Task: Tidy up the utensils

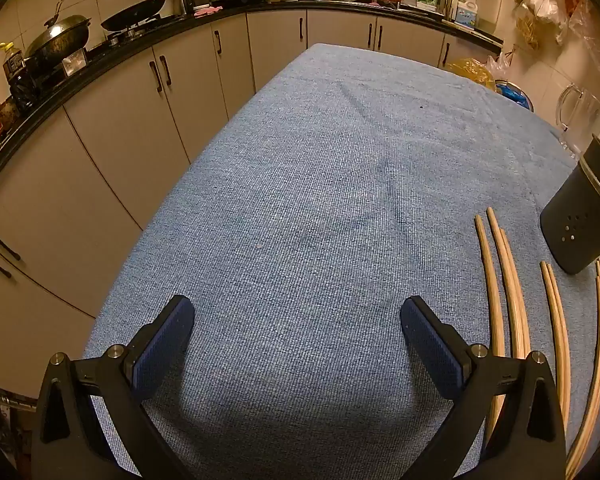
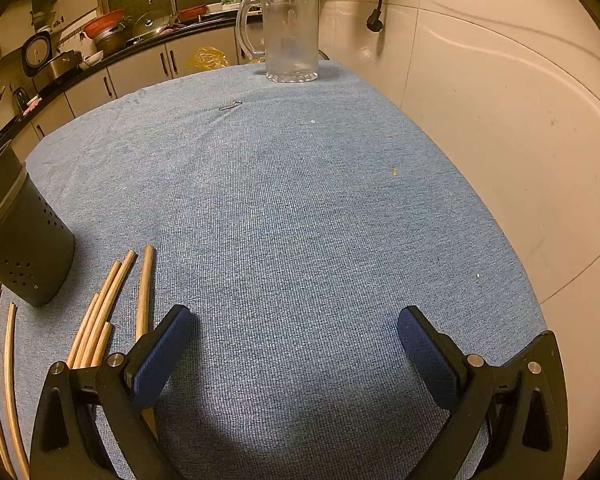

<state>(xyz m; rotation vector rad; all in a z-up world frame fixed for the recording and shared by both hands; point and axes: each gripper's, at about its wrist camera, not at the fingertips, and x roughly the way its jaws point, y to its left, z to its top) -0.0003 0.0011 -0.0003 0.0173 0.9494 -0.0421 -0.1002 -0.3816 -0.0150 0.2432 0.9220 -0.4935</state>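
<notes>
A: Left wrist view sits low over the blue cloth (image 1: 320, 200), tilted down, facing the kitchen counter (image 1: 100, 52).

B: Right wrist view likewise, facing the wall; both share the chopsticks (image 2: 100, 312) and black holder (image 2: 24, 240).

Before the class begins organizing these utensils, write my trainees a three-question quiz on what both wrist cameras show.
1. True or false: the left gripper holds a chopstick.
2. Which container stands nearest the wooden chopsticks?
A. glass mug
B. dark perforated utensil holder
C. wok
3. Fill in: the table is covered by a ____ cloth.

Key:
1. False; its jaws stand open and empty, like those of the right gripper.
2. B
3. blue
</notes>
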